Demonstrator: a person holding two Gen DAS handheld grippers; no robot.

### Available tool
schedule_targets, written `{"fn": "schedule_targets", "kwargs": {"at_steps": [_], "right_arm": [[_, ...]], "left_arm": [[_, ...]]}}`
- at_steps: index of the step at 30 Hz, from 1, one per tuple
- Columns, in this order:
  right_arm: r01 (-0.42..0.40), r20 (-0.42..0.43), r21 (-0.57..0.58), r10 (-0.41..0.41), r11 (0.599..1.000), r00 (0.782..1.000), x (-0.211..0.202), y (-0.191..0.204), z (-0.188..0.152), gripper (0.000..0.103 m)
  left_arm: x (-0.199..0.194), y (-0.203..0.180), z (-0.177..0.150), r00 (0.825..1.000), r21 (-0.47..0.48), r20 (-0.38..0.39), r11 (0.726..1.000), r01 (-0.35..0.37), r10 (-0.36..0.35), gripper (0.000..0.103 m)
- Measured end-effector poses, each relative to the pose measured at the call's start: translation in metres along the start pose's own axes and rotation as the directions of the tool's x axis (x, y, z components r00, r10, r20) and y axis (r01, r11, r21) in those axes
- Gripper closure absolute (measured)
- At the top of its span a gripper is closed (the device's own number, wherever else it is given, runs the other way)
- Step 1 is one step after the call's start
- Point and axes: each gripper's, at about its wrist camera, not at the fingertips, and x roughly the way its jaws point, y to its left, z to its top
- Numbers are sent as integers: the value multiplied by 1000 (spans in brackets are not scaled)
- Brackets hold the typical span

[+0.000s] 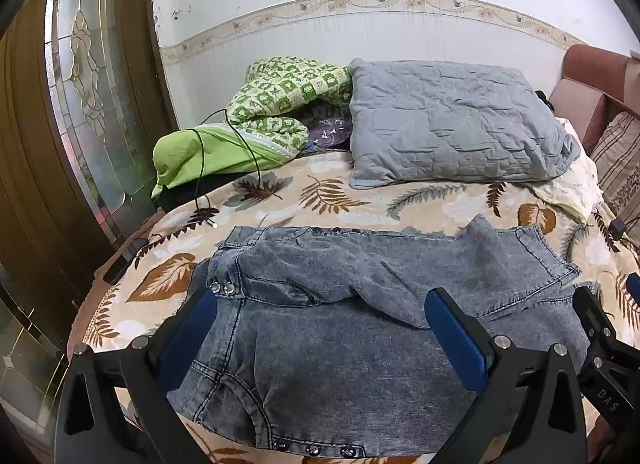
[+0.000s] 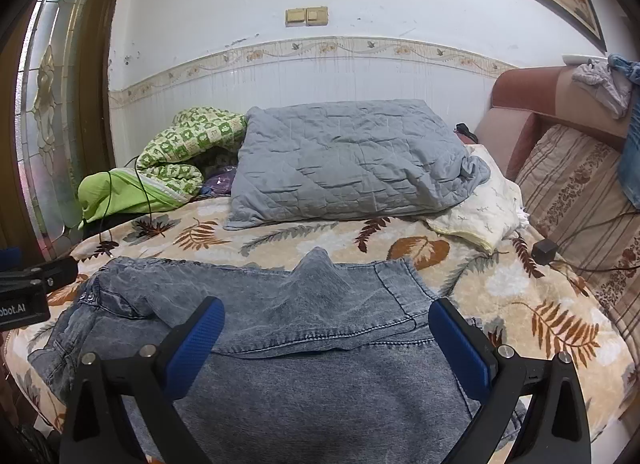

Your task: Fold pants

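Blue-padded fingers of the left claw (image 1: pixel 320 328) frame the near waist of the pants (image 1: pixel 360 324), spread wide apart and gripping nothing; the right claw (image 2: pixel 326 344) is likewise apart and empty above the leg end. Those denim pants lie crosswise on the bed (image 1: pixel 280 200), waistband with its studs to the left, legs running right. One fold looks done, I judge: a layer is doubled over along the middle, with a peak of cloth sticking up at the far edge. Smoothing that hump and folding the length across appear left to do. Beyond, well apart from the pants, sit a grey quilted pillow (image 2: pixel 344 160) and a green checked blanket (image 2: pixel 180 152); a black cable (image 1: pixel 224 152) trails onto the bed at far left. Nothing blocks the pants themselves.
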Motion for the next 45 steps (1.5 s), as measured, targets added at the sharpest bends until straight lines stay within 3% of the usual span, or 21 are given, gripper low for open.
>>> {"fn": "schedule_targets", "kwargs": {"at_steps": [14, 28, 36, 45], "right_arm": [[18, -22, -35, -19, 999, 1000, 8, 7, -5, 0], [26, -61, -98, -32, 995, 998, 20, 28, -10, 0], [30, -76, -116, -39, 993, 996, 24, 34, -11, 0], [37, -94, -121, -48, 992, 994, 31, 32, -11, 0]], "left_arm": [[9, 2, -2, 999, -8, -26, 1000, 25, -25, 0], [32, 27, -10, 997, -53, -67, 998, 24, -27, 0], [54, 58, -19, 994, -83, -105, 996, -33, 24, 0], [81, 120, -32, 978, -134, -154, 978, -159, 138, 0]]}}
